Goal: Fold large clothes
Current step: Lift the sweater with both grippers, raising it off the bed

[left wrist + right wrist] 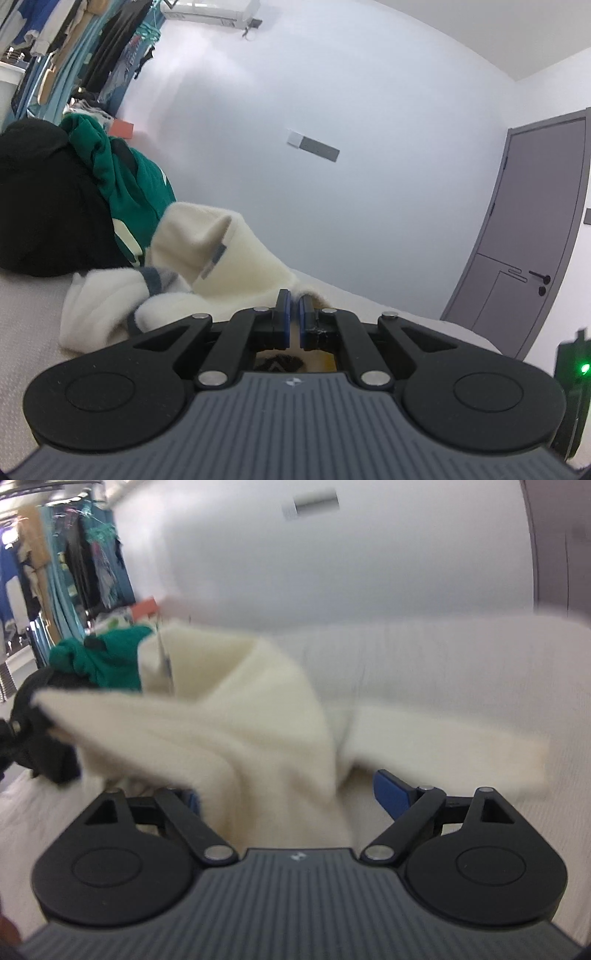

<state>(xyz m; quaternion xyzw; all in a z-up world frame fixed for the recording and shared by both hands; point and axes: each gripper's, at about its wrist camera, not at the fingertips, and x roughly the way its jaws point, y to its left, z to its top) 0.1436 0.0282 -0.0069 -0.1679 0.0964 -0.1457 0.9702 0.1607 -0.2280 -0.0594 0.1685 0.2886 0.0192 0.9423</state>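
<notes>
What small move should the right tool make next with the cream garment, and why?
Probably close the right tool on the cream garment. Its jaws stand wide open with a fold of that cloth lying between them, while the left tool looks nearly shut, seemingly pinching the same garment, so one side alone appears held.
</notes>
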